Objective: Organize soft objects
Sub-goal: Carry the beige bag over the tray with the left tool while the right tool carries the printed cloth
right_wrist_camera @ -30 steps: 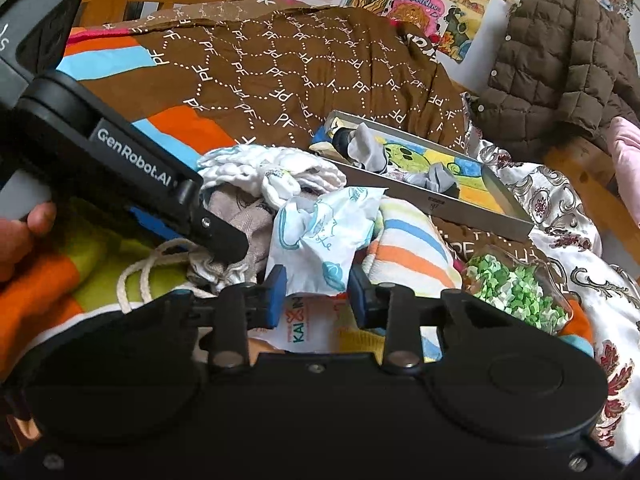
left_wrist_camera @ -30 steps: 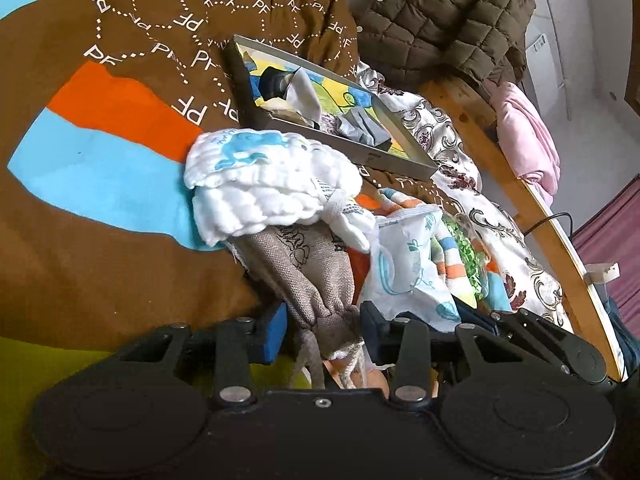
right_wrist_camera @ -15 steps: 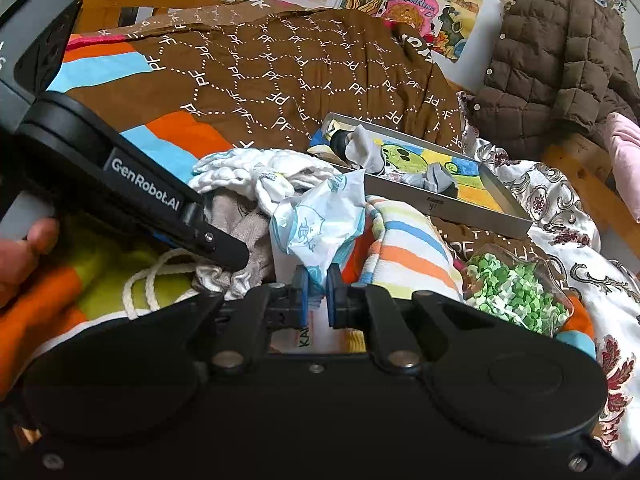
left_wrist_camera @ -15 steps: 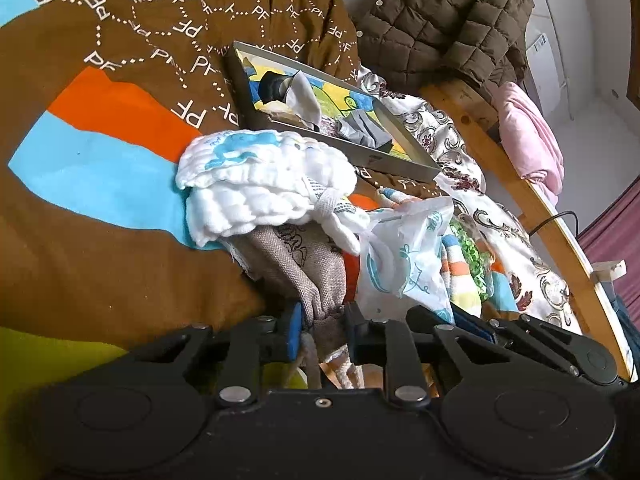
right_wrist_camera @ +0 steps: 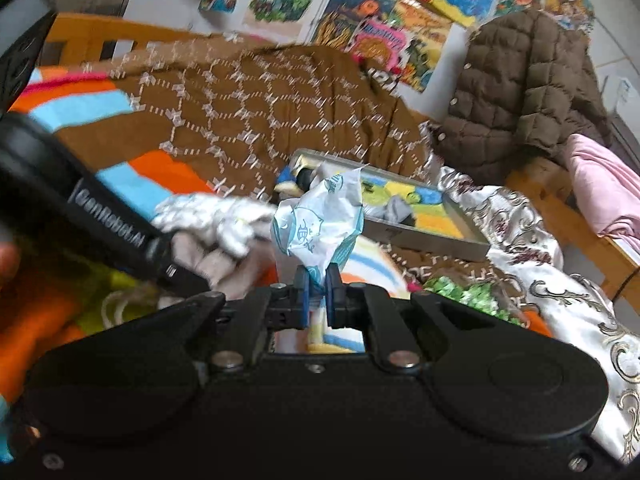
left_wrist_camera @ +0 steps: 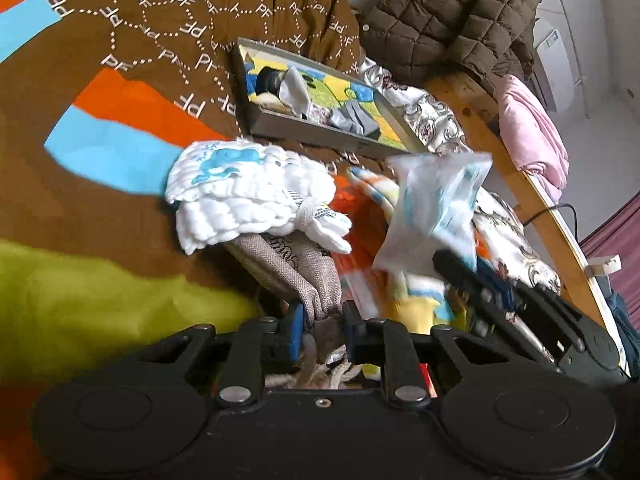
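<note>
My left gripper (left_wrist_camera: pixel 320 330) is shut on the neck of a grey burlap drawstring bag (left_wrist_camera: pixel 298 276) that lies on the bed. A white quilted cloth with a blue print (left_wrist_camera: pixel 244 196) rests on top of the bag. My right gripper (right_wrist_camera: pixel 316 294) is shut on a white and light-blue printed cloth (right_wrist_camera: pixel 320 220) and holds it up above the pile; the same cloth (left_wrist_camera: pixel 436 204) shows blurred at the right of the left wrist view. The left gripper (right_wrist_camera: pixel 176 272) crosses the left side of the right wrist view.
A grey tray (left_wrist_camera: pixel 304 134) with small socks and a colourful liner sits further back on the brown blanket (left_wrist_camera: pixel 160 40). A striped cloth (right_wrist_camera: pixel 372 268) and a green-speckled bag (right_wrist_camera: pixel 464 292) lie to the right. A brown puffer jacket (right_wrist_camera: pixel 520 88) and pink cloth (right_wrist_camera: pixel 604 184) sit by the wooden bed frame (left_wrist_camera: pixel 532 184).
Both grippers have closed: the left on the burlap bag's neck, the right on the blue-print cloth. The right one has lifted its cloth off the pile, and both hands have risen a little.
</note>
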Action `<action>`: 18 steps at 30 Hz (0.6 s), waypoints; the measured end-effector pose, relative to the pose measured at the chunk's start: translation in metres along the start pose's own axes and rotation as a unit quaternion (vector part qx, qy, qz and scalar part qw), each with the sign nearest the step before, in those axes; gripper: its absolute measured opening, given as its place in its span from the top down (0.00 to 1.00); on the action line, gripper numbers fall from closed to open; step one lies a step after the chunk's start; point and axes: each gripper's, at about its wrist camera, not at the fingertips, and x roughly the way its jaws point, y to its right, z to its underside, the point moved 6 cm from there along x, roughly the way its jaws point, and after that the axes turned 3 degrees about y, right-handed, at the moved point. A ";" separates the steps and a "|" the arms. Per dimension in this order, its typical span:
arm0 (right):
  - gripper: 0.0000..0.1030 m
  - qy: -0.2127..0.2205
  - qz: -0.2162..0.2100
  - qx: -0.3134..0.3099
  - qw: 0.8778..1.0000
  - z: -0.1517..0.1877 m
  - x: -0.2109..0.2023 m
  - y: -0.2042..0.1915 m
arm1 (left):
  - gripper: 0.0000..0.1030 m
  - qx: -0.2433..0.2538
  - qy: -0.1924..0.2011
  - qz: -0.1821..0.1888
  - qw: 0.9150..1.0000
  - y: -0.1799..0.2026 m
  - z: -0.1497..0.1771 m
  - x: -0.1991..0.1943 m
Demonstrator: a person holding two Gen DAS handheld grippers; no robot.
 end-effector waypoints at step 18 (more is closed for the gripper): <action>0.98 0.077 0.043 0.081 0.993 -0.014 -0.049 0.061 | 0.80 0.014 -0.010 0.020 1.000 0.062 -0.013 -0.080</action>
